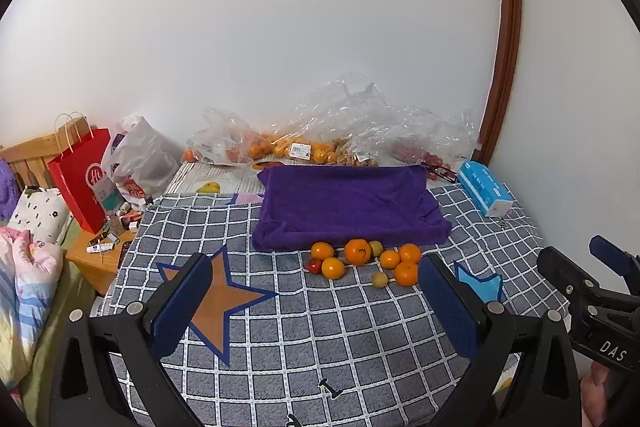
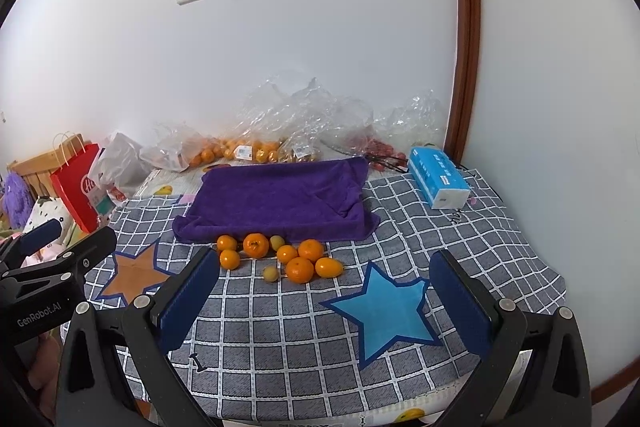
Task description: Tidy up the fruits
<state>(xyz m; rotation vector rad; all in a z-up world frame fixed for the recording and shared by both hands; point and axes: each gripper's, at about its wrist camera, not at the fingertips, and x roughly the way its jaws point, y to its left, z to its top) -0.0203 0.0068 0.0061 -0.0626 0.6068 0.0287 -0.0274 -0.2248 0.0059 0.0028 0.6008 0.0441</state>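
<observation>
A cluster of loose fruits (image 1: pixel 362 261) lies on the checked cloth in front of a purple towel (image 1: pixel 348 205): several oranges, two small yellow-green fruits and one small red fruit (image 1: pixel 314 265). The cluster also shows in the right wrist view (image 2: pixel 280 257), below the purple towel (image 2: pixel 280 201). My left gripper (image 1: pixel 316 303) is open and empty, held short of the fruits. My right gripper (image 2: pixel 320 301) is open and empty, also short of them. The right gripper's body shows at the right edge of the left wrist view (image 1: pixel 592 291).
Clear plastic bags with more oranges (image 1: pixel 288 147) lie by the wall behind the towel. A blue tissue pack (image 2: pixel 438 179) sits at the right. A red paper bag (image 1: pixel 82 179) and a grey bag (image 1: pixel 140 159) stand at the left, over a wooden nightstand (image 1: pixel 98 259).
</observation>
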